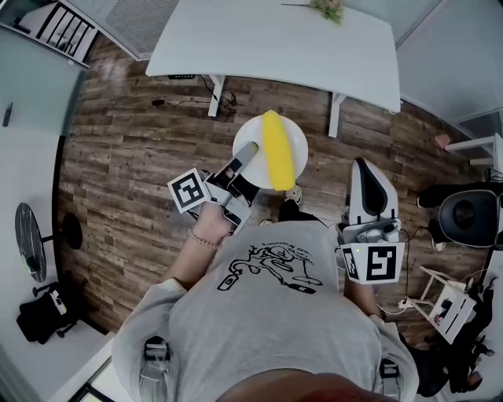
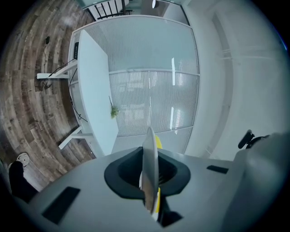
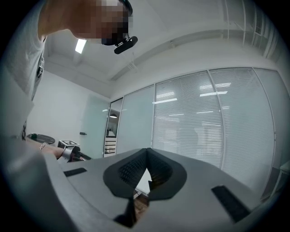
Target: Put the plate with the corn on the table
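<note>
A white plate (image 1: 297, 144) carrying a long yellow corn cob (image 1: 275, 151) hangs over the wooden floor, just short of the white table (image 1: 267, 39). My left gripper (image 1: 248, 151) is shut on the plate's near left rim. In the left gripper view the plate (image 2: 149, 163) stands edge-on between the jaws, with the corn (image 2: 157, 142) peeking out behind it and the table (image 2: 93, 90) ahead. My right gripper (image 1: 363, 165) is held near the person's right side, away from the plate. In the right gripper view the right gripper (image 3: 146, 152) has its jaws together on nothing.
A small plant (image 1: 328, 8) lies on the table's far edge. Cables (image 1: 206, 98) trail on the floor under the table. A black chair (image 1: 469, 216) stands at the right, a round black fan (image 1: 27, 239) at the left beside a pale desk (image 1: 23, 118).
</note>
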`<state>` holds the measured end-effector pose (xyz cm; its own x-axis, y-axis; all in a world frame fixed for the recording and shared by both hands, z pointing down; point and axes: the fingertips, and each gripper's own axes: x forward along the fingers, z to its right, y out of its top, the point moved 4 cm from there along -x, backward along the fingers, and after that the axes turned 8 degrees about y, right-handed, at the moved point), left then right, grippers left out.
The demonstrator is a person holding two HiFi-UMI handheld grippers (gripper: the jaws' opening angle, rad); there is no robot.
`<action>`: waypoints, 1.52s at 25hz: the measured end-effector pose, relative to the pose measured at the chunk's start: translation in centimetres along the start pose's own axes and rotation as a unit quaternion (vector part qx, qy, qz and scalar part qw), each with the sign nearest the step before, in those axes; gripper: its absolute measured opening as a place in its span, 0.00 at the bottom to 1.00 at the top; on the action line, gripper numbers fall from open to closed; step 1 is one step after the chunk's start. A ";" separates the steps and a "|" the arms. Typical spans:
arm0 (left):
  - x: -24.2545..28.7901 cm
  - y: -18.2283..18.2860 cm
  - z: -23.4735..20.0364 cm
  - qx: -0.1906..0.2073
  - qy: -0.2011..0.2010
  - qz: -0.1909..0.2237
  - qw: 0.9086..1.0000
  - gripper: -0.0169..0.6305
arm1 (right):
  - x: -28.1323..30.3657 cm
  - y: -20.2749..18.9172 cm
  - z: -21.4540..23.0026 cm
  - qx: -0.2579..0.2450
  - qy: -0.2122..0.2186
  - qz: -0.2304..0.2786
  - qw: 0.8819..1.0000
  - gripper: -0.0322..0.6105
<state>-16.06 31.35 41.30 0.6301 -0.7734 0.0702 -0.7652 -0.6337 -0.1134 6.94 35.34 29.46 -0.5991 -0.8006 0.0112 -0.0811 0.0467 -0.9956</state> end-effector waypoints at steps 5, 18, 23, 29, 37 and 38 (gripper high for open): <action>5.2 1.0 0.5 -0.001 -0.002 0.003 1.000 0.08 | 2.0 -0.5 4.9 -0.002 0.001 -0.003 1.000 0.06; 13.3 2.1 1.4 0.007 -0.004 0.017 1.000 0.08 | 4.5 -0.6 13.3 -0.014 0.005 0.002 1.000 0.06; 15.9 2.9 1.2 0.003 0.000 0.026 1.000 0.08 | 5.9 -1.1 15.6 -0.016 0.011 -0.003 1.000 0.06; 18.0 3.9 1.2 0.003 0.001 0.025 1.000 0.08 | 7.0 -1.6 17.4 -0.012 0.008 -0.004 1.000 0.06; 22.1 7.0 0.2 -0.005 0.001 0.018 1.000 0.08 | 11.2 -2.5 20.1 -0.009 0.003 -0.002 1.000 0.06; 22.7 7.6 0.2 -0.005 0.002 0.017 1.000 0.08 | 11.9 -2.6 20.5 -0.009 0.003 -0.002 1.000 0.06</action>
<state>-7.56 9.01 41.89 0.6023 -0.7951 0.0711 -0.7879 -0.6064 -0.1069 16.36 13.39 30.26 -0.6035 -0.7972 0.0164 -0.0981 0.0538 -0.9937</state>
